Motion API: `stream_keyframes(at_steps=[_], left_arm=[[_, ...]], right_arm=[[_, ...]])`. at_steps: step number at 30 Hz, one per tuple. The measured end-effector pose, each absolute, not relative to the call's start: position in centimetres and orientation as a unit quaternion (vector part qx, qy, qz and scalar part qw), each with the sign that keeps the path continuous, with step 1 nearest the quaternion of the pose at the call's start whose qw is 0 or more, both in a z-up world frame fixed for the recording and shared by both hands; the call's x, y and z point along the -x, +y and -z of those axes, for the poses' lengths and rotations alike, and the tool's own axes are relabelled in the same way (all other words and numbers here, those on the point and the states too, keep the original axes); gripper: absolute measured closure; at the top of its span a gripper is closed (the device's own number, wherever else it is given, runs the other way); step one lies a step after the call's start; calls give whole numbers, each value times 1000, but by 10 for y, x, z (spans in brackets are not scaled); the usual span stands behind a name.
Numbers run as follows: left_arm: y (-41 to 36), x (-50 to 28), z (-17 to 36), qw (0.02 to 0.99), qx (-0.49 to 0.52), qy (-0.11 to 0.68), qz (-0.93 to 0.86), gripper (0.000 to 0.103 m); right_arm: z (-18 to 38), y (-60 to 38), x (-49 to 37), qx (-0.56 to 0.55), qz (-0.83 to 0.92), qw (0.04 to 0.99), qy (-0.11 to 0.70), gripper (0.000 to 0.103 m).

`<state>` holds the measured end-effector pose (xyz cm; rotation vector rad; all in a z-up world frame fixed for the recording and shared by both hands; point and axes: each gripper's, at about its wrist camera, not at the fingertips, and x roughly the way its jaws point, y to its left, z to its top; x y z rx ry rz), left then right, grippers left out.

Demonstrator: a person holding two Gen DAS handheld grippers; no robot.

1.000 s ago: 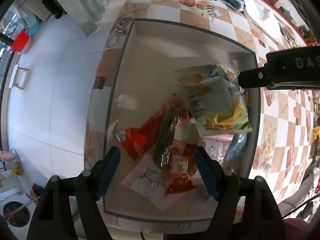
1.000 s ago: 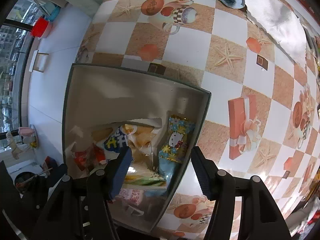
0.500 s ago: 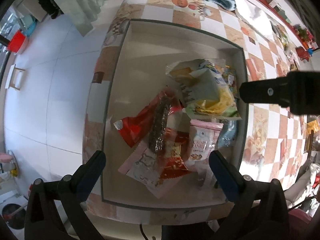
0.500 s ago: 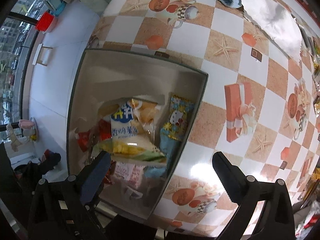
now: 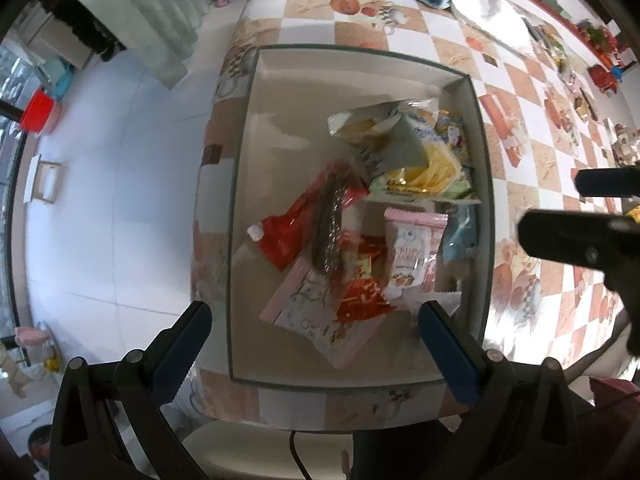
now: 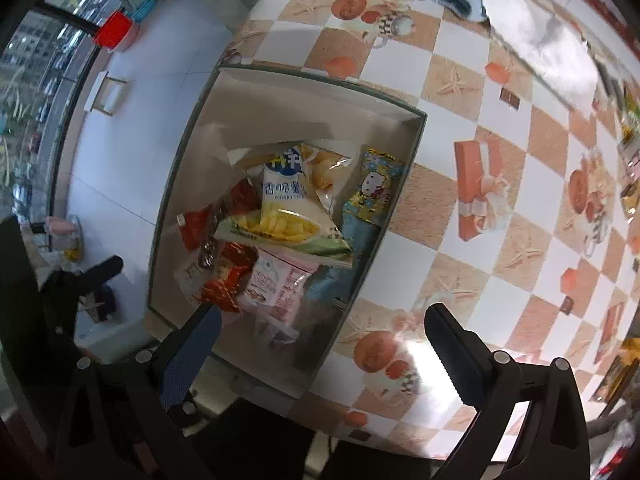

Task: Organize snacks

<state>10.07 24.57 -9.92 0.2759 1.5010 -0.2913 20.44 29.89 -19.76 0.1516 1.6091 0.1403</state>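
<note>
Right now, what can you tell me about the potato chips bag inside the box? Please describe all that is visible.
The potato chips bag is a glossy plastic pouch, white and blue at the top with printed characters, yellow chips pictured below, and a green lower edge. It looks sealed and puffed. It lies tilted on top of the snack pile in the box, resting over the pink packet and next to the Hello Kitty packet. No gripper touches it.

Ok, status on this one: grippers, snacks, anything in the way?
Left gripper open, empty, above box. Right gripper open, empty, over box edge. Potato chip bag tops snack pile inside. Nothing in the way.
</note>
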Motion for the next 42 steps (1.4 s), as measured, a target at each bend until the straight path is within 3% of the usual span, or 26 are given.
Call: stream_keyframes(at_steps=[26,42], left_arm=[[225,-94,77,737,-161,642,139,0],[220,-96,93,734,-163,646,135,0]], right_arm=[[169,305,-191,-1,-42,739,672,1],[187,282,-173,-47,-5,727,685,1]])
